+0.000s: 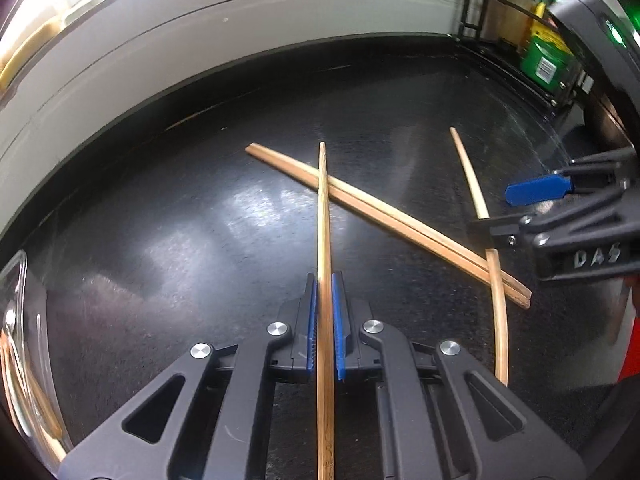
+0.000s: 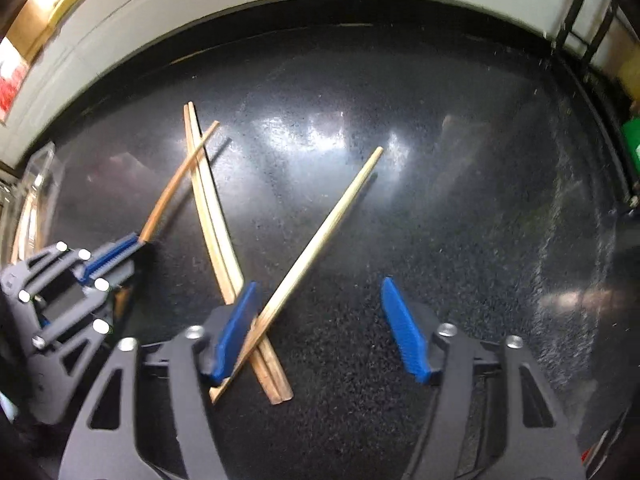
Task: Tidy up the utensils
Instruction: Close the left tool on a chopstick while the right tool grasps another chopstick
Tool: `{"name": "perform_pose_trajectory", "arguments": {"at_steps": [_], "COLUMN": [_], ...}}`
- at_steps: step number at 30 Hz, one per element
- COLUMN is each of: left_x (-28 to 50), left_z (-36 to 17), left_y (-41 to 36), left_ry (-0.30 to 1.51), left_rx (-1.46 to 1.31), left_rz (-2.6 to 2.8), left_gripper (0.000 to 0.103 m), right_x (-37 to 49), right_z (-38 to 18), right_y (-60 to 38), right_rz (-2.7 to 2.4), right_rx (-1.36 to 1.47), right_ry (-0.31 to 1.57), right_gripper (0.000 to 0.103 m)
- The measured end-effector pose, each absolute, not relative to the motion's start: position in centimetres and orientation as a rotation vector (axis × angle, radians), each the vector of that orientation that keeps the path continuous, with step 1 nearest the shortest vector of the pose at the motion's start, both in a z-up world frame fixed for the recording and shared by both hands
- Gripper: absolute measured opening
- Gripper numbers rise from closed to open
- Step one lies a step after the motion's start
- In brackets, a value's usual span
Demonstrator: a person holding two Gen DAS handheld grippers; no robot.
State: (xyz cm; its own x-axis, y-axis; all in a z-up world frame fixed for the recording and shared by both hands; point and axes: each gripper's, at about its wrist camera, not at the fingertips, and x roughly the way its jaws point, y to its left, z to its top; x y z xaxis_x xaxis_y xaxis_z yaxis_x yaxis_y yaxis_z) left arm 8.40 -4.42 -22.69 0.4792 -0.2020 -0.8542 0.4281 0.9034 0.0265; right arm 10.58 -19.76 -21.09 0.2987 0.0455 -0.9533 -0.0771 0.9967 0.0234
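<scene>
My left gripper (image 1: 325, 320) is shut on a wooden chopstick (image 1: 323, 216), which runs forward between the blue pads and crosses over a pair of chopsticks (image 1: 384, 220) lying side by side on the black counter. It also shows in the right wrist view (image 2: 116, 254), with the held chopstick (image 2: 176, 184). My right gripper (image 2: 316, 328) is open, its jaws wide, low over the counter. A lone chopstick (image 2: 320, 240) lies across the pair (image 2: 216, 224) beside its left pad (image 2: 236, 328). The lone chopstick (image 1: 472, 184) and right gripper (image 1: 520, 208) show at the right of the left wrist view.
A clear glass container (image 1: 20, 340) holding wooden utensils stands at the left edge. A black wire rack (image 1: 516, 36) with a green package (image 1: 544, 60) stands at the back right. A white wall (image 1: 200, 48) borders the black counter (image 1: 200, 220) behind.
</scene>
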Motion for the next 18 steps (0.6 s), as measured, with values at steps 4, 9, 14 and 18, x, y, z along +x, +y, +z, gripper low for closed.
{"name": "perform_pose_trajectory", "arguments": {"at_steps": [4,9,14,18], "left_x": [8.8,9.1,8.9,8.2], "left_z": [-22.6,-21.6,-19.4,-17.4], "left_y": [-3.3,-2.4,-1.2,-0.7], "left_ry": [1.02,1.019,0.999,0.986], "left_rx": [0.209,0.172,0.135,0.118], "left_rz": [-0.362,-0.326,-0.298,-0.27], "left_gripper": [0.007,0.007,0.007,0.007], "right_x": [10.4,10.6,10.0,9.5], "right_z": [-21.0,-20.9,-18.6,-16.4], "right_y": [-19.2,-19.7,-19.5,-19.8], "right_rz": [0.07,0.098,0.129,0.138], "right_rx": [-0.068,-0.01,-0.015,-0.012], "right_ry": [1.236,1.238,1.19,1.151], "right_gripper": [0.019,0.007,0.007,0.007]}}
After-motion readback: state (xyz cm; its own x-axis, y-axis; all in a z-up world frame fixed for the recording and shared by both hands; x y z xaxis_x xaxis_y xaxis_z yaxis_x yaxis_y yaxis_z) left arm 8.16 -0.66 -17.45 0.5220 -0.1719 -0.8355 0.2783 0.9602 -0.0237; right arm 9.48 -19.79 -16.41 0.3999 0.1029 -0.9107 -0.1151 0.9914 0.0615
